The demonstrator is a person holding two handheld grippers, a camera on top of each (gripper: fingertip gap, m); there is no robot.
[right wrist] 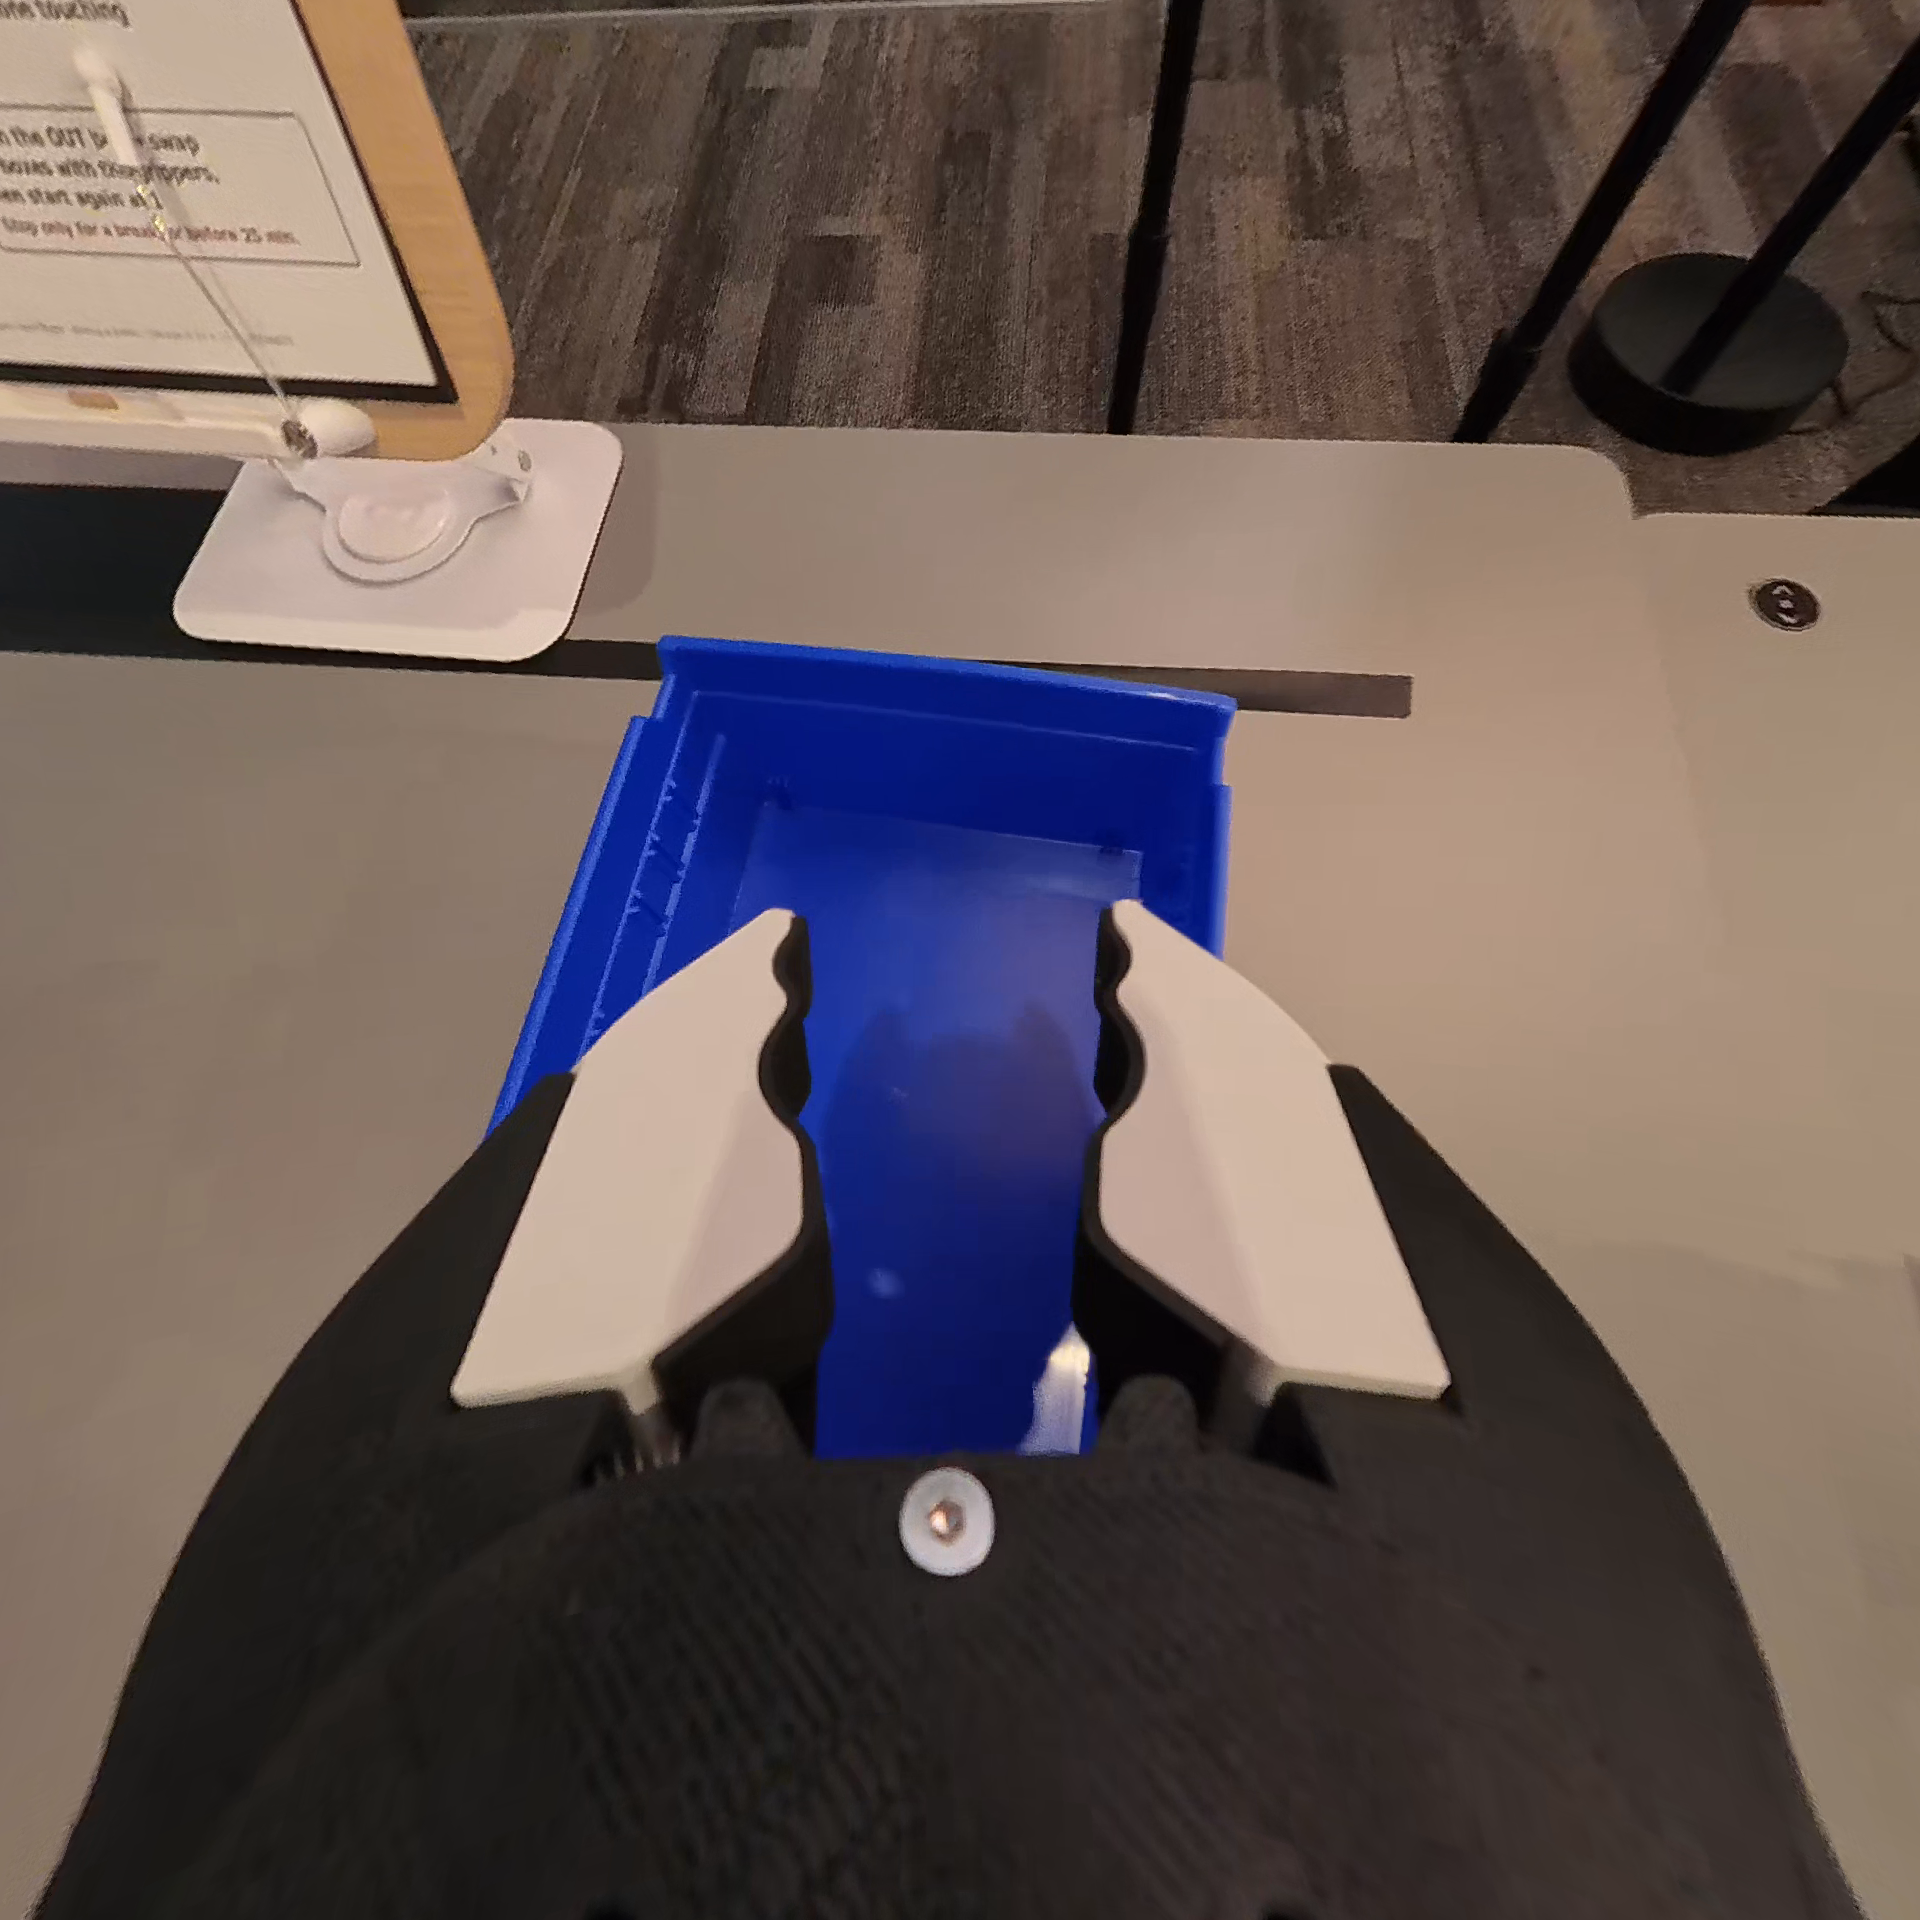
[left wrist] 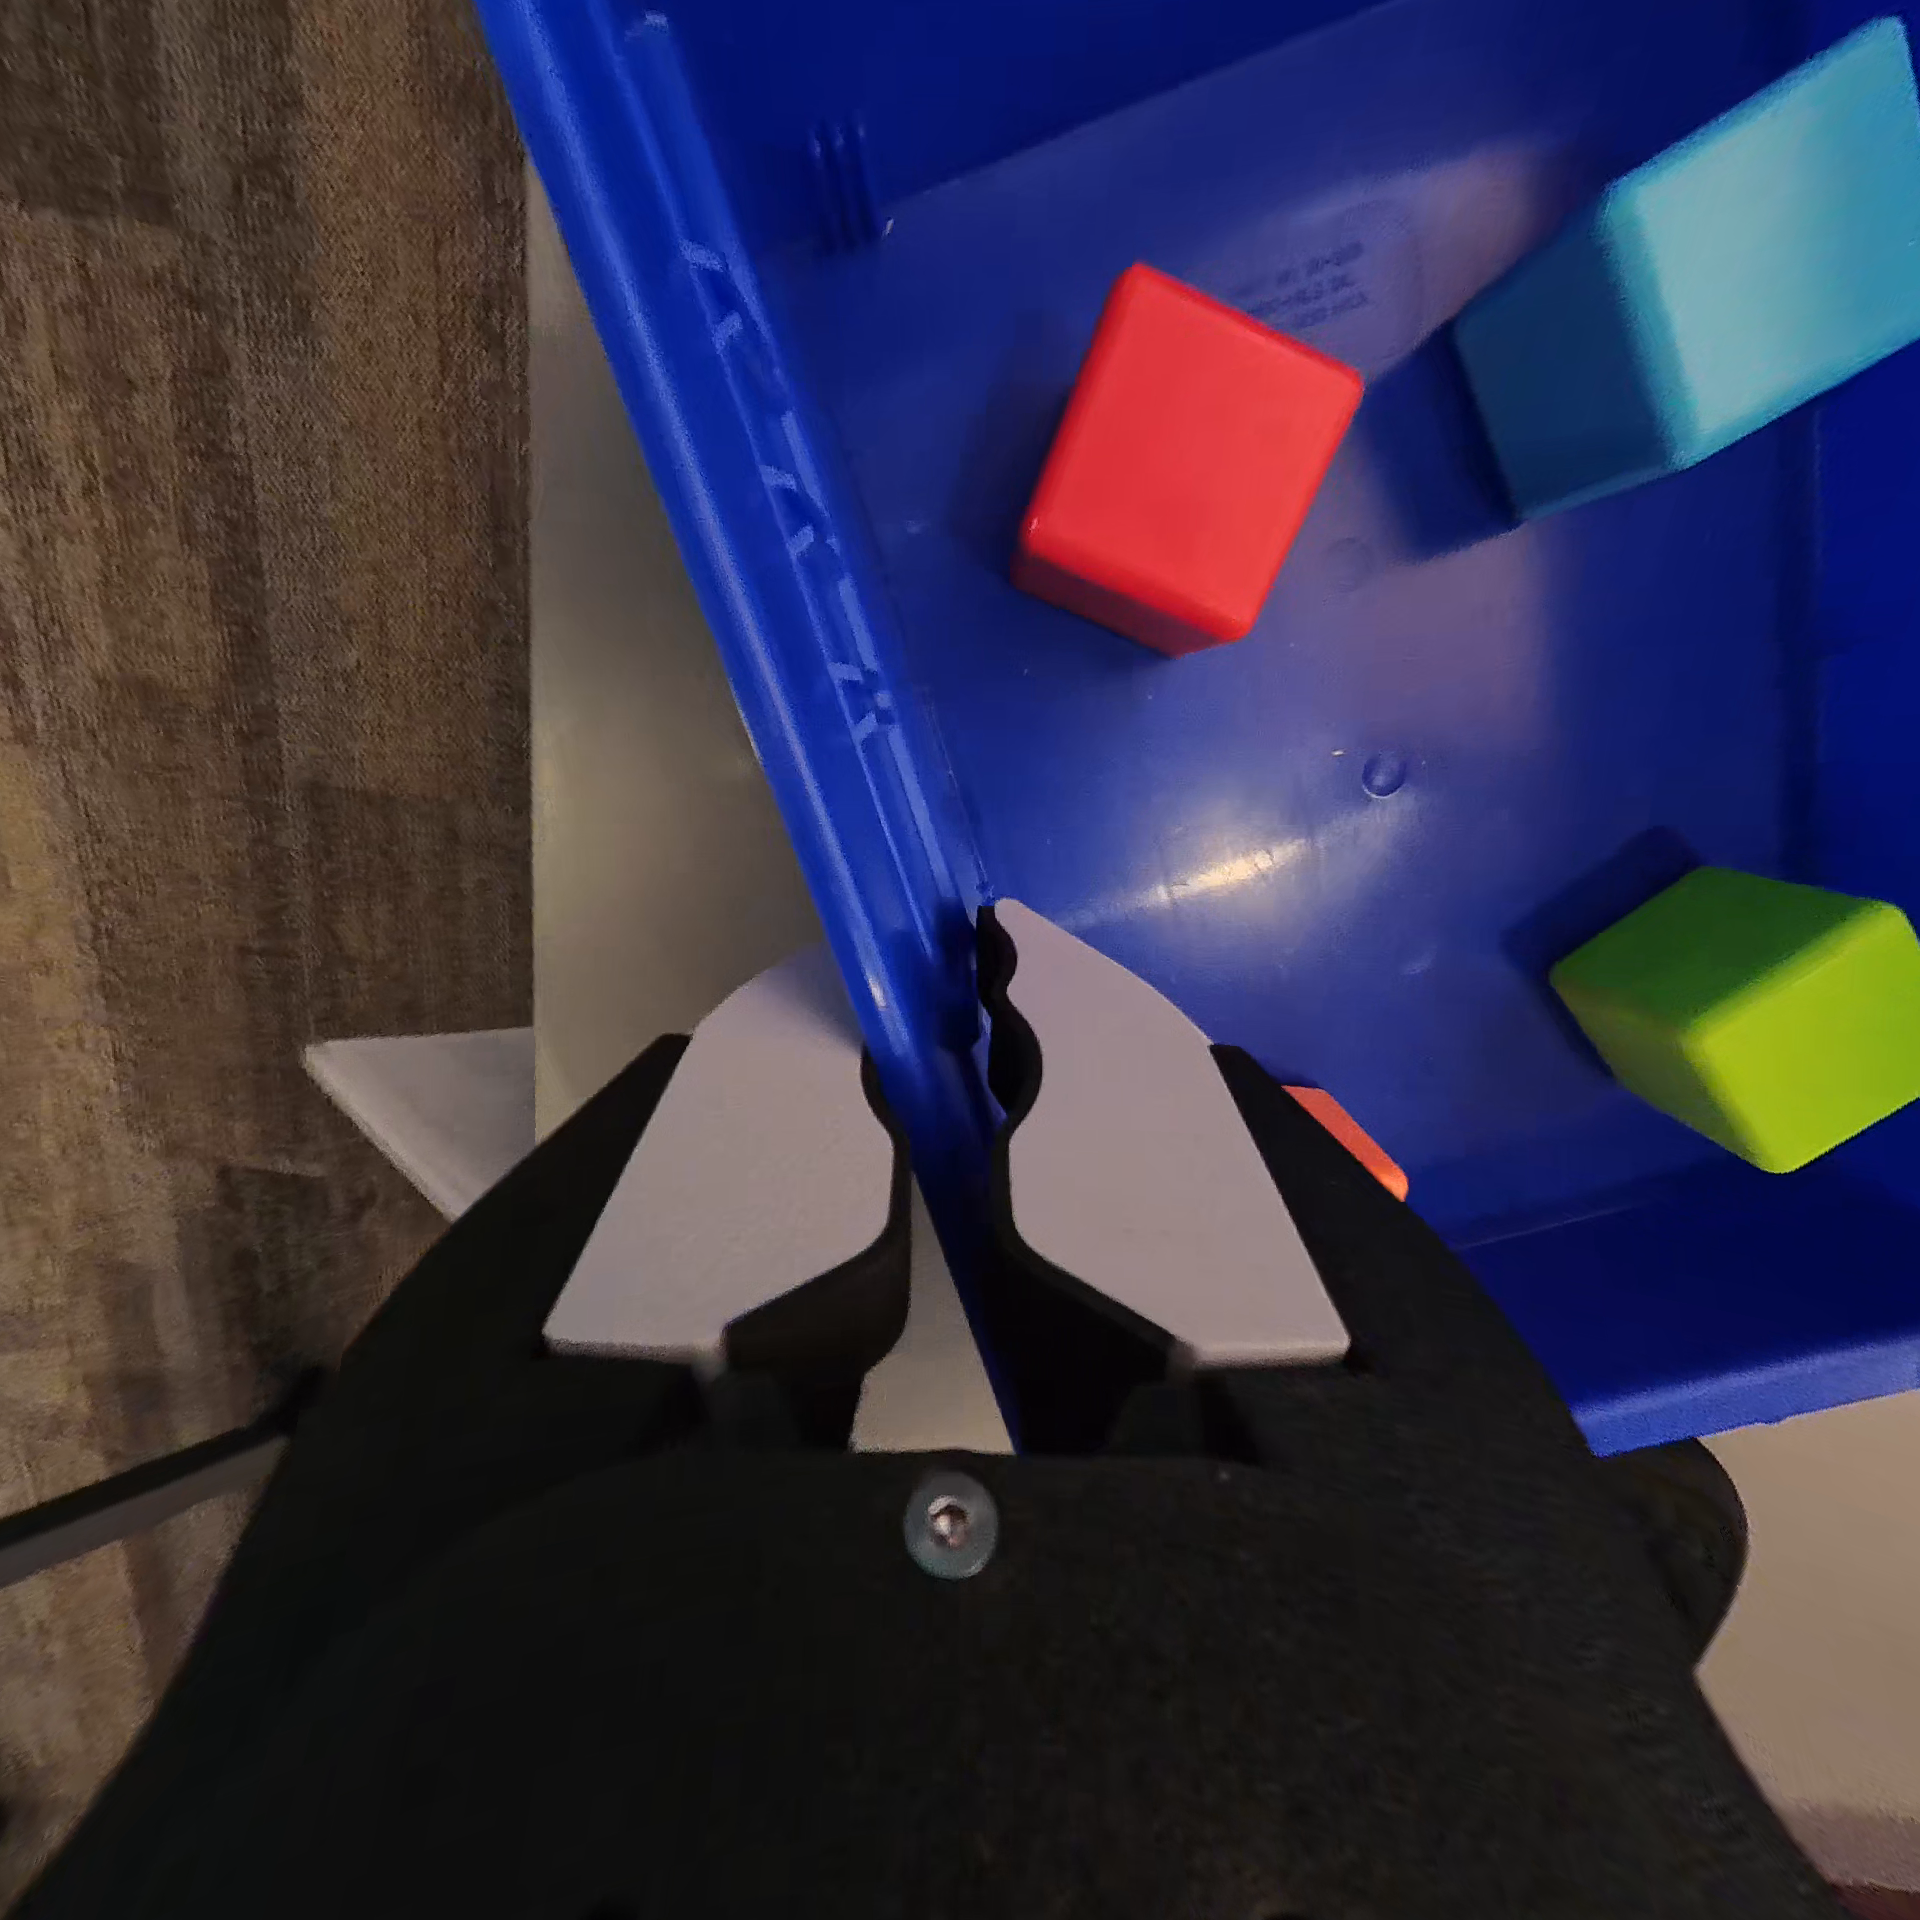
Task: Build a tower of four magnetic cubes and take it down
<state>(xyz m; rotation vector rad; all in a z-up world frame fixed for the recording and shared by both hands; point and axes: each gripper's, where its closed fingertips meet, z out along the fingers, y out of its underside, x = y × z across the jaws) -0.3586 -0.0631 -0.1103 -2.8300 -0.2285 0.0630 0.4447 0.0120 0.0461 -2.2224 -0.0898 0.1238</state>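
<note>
Four plastic cubes showed only in the left wrist view: a red cube (left wrist: pixel 1184 457), a light blue cube (left wrist: pixel 1694 301), a green cube (left wrist: pixel 1756 1013) and an orange cube (left wrist: pixel 1345 1143), lying apart inside a blue plastic bin (left wrist: pixel 1299 831). The left gripper (left wrist: pixel 940 997) clamped that bin's side wall. The right gripper (right wrist: pixel 948 935), jaws apart, hovered over a blue plastic bin with a bare floor (right wrist: pixel 935 727) on the grey table (right wrist: pixel 260 883).

Dim warm light, glare on bin floor (left wrist: pixel 1226 862), wide-angle edge distortion

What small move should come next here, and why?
Probably lower the open right gripper toward a cube. The left gripper is clamped on the blue bin's wall, and the red cube and green cube lie loose, unstacked.
</note>
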